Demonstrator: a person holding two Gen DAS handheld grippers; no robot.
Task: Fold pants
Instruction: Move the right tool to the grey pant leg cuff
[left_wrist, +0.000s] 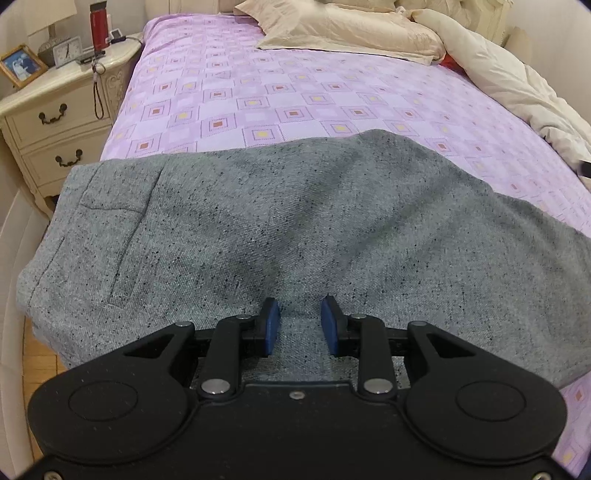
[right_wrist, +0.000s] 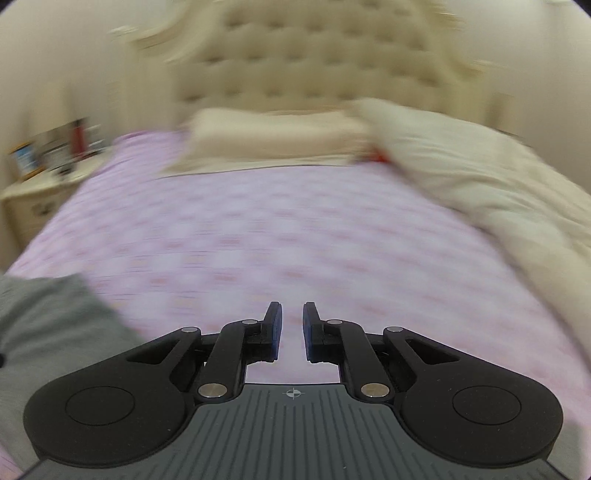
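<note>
The grey speckled pants (left_wrist: 258, 221) lie flat across the near edge of the bed, with a pocket seam at the left. My left gripper (left_wrist: 300, 310) is open just above the pants' near middle, with nothing between its blue pads (left_wrist: 272, 325). In the right wrist view, which is blurred by motion, my right gripper (right_wrist: 292, 317) is open and empty over the purple bedspread (right_wrist: 295, 240). A corner of the pants (right_wrist: 55, 325) shows at its lower left, apart from the fingers.
The purple patterned bedspread (left_wrist: 295, 92) covers the bed. Cream pillows (left_wrist: 351, 33) and a bunched cream duvet (left_wrist: 517, 85) lie at the head and right side. A nightstand (left_wrist: 55, 110) with a red bottle (left_wrist: 99, 26), clock and photo frame stands at the left. A tufted headboard (right_wrist: 314, 59) is behind.
</note>
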